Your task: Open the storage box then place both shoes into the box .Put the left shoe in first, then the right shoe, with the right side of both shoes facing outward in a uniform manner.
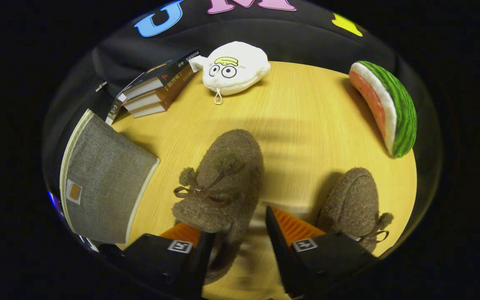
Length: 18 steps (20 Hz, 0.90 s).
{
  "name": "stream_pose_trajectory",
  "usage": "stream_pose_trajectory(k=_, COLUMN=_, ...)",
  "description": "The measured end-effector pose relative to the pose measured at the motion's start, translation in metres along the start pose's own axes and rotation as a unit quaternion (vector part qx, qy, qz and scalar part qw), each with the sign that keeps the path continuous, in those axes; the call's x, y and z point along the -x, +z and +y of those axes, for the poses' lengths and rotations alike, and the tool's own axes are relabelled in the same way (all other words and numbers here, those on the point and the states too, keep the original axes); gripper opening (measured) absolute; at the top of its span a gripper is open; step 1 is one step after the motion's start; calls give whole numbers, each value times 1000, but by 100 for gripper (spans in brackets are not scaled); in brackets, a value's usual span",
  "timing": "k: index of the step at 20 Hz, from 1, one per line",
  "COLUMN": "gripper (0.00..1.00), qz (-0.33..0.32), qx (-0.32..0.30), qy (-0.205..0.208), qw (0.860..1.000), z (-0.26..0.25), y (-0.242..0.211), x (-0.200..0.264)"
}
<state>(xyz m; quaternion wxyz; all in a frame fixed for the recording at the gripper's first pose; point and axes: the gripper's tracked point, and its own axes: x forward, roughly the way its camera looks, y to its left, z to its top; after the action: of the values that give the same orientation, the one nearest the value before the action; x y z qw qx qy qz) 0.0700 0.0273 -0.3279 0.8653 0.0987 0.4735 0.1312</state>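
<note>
Two fuzzy brown slippers on the desk point(306, 108) | left slipper point(223, 179) lies heel-end between the open jaws of the gripper point(240, 246), likely lined up for pickup | right slipper point(354, 204) just right of them | grey fabric storage box point(106, 183) near left, lid apparently shut.

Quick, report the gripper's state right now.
Gripper: open, fingers spread either side of the heel of the brown fuzzy shoe, not visibly pressing on it; nothing held.
</note>
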Motion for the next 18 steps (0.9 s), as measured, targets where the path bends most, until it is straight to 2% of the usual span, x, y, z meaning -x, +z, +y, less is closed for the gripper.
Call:
stream_pose_trajectory(k=1, gripper=47, qz=0, qx=1, qy=-1, qw=1000, z=0, y=-2, x=-2)
stream_pose_trajectory(k=2, gripper=47, qz=2, qx=3, qy=-5, qw=1000, z=1, y=-1, x=2)
stream_pose_trajectory(k=4, gripper=38, qz=3, qx=-4, qy=-15, qw=1000, z=-2, y=1, x=1)
stream_pose_trajectory(k=7, gripper=10, qz=1, qx=-37, qy=-32, qw=999, z=-6, y=5, x=2)
stream_pose_trajectory(k=9, gripper=5, qz=-4, qx=-44, qy=-38, qw=998, z=-4, y=8, x=5)
stream_pose_trajectory(k=13, gripper=5, qz=-29, qx=-56, qy=-51, qw=997, z=6, y=13, x=33)
stream_pose_trajectory(k=18, gripper=5, qz=-71, qx=-124, qy=-42, qw=989, z=27, y=16, x=87)
